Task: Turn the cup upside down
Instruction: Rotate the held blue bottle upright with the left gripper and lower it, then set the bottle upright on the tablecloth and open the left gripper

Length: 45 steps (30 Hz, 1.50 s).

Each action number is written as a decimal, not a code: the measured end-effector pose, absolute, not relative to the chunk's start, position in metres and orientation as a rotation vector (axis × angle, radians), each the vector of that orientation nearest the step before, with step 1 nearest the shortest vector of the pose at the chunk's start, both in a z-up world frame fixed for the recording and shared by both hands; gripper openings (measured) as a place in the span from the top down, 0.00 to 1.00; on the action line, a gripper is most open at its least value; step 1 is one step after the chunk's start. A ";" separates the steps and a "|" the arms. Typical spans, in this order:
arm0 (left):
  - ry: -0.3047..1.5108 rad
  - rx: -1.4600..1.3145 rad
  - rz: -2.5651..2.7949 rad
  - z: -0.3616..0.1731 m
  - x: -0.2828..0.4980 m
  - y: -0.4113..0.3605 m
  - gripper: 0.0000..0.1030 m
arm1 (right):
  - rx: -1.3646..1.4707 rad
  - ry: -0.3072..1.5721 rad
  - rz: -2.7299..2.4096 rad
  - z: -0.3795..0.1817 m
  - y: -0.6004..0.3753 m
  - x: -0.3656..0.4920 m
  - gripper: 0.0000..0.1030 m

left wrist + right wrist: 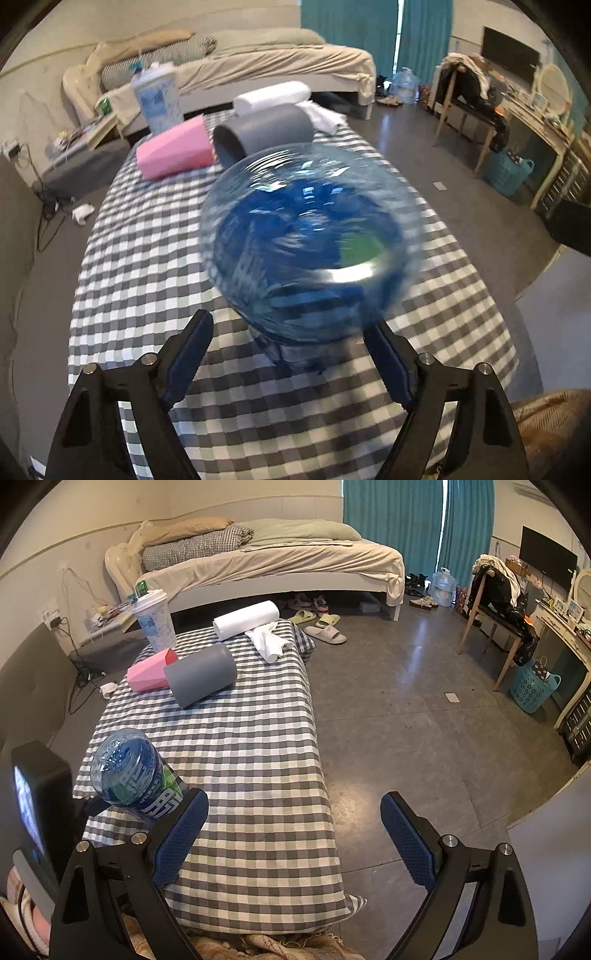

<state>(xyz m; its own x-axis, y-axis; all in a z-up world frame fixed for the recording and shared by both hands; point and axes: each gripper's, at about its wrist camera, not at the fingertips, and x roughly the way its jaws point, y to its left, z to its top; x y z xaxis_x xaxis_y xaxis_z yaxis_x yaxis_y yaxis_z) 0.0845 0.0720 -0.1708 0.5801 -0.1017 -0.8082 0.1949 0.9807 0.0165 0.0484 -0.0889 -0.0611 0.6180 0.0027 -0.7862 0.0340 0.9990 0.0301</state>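
Note:
A blue plastic bottle (310, 243) stands upside down on the checked table (155, 258), blurred, just ahead of my open left gripper (291, 332); the fingers do not touch it. It also shows in the right wrist view (129, 771), at the table's near left. A grey cup (262, 133) (201, 677) and a pink cup (173, 153) (149, 672) lie on their sides at the table's far end. My right gripper (295, 812) is open and empty over the table's near right edge.
A white lidded paper cup (155, 622) stands at the table's far left corner. A white roll (245, 620) and a crumpled cloth (271, 640) lie at the far end. Bare floor (406, 720) is right of the table. A bed (277, 557) stands behind.

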 end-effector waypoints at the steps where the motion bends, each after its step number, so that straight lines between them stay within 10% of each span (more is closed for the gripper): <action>1: 0.937 0.096 -0.176 -0.171 0.086 0.073 0.18 | 0.042 0.906 -0.018 -0.062 -0.089 0.049 0.08; 18: 1.039 0.015 -0.215 -0.160 0.058 0.087 0.17 | 0.065 0.915 0.000 -0.064 -0.090 0.044 0.08; 45: 0.559 -0.035 -0.022 -0.044 -0.023 0.186 0.00 | -0.014 0.577 0.087 -0.013 -0.018 -0.025 0.00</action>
